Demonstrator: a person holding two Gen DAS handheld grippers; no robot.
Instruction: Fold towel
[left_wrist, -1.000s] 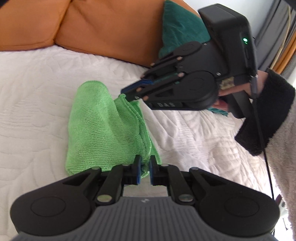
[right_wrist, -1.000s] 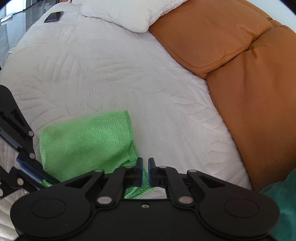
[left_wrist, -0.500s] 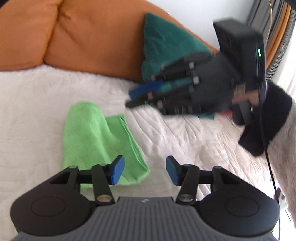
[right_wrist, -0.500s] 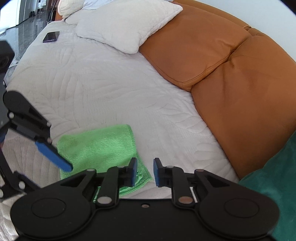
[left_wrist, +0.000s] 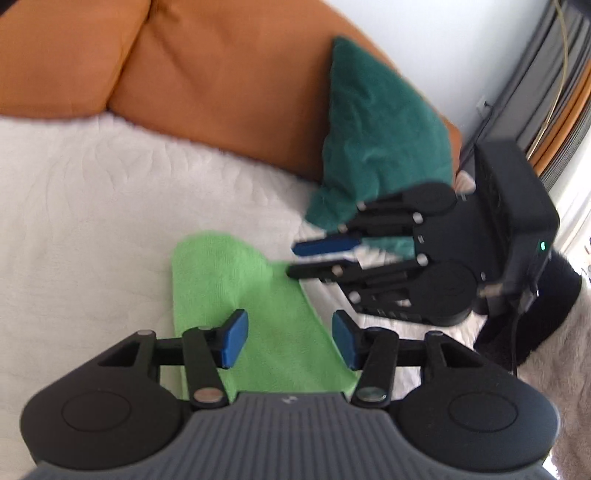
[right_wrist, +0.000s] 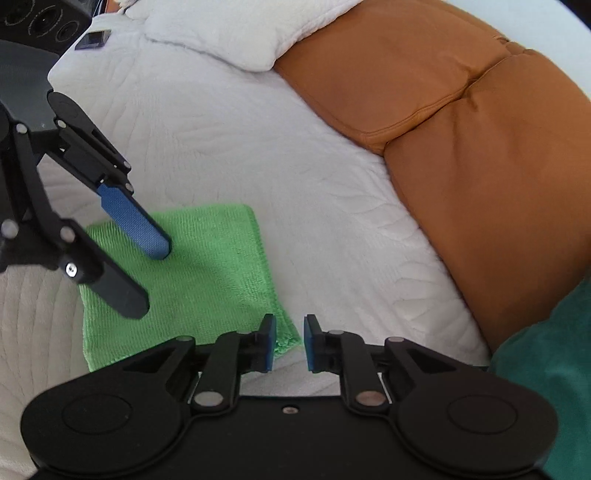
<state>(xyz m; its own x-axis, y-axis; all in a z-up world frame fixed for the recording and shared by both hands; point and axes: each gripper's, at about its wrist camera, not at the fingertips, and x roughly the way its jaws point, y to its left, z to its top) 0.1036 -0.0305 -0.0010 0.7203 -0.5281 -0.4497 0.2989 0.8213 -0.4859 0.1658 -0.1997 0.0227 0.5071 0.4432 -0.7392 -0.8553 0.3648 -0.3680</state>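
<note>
Looking down both wrist views, we find the green towel (left_wrist: 236, 295) lying flat on the white quilted bedspread (left_wrist: 92, 221), doubled into a narrow rectangle with its edges roughly stacked. Our left gripper (left_wrist: 288, 341) hangs over the near part of the cloth with its blue pads spread wide and nothing between them. Our right gripper (right_wrist: 289, 341) sits just beside the towel's near right corner, its jaws parted by a narrower gap and likewise empty; whether either tool touches the fabric we cannot tell. We judge that one fold is laid down and that the step in hand is either smoothing it or taking hold for another fold. To do that well, we want each gripper to pinch a corner on the same short edge, catching every layer at once so the stacked edges do not slide apart. We lift only enough to clear the bedspread, carry the edge straight over to the opposite one, and release both corners together. The microfibre looks soft and clingy, so a slow pull should keep it from bunching. The teal cushion (left_wrist: 376, 147) and orange backrest (right_wrist: 480, 166) stand well apart from the work.
</note>
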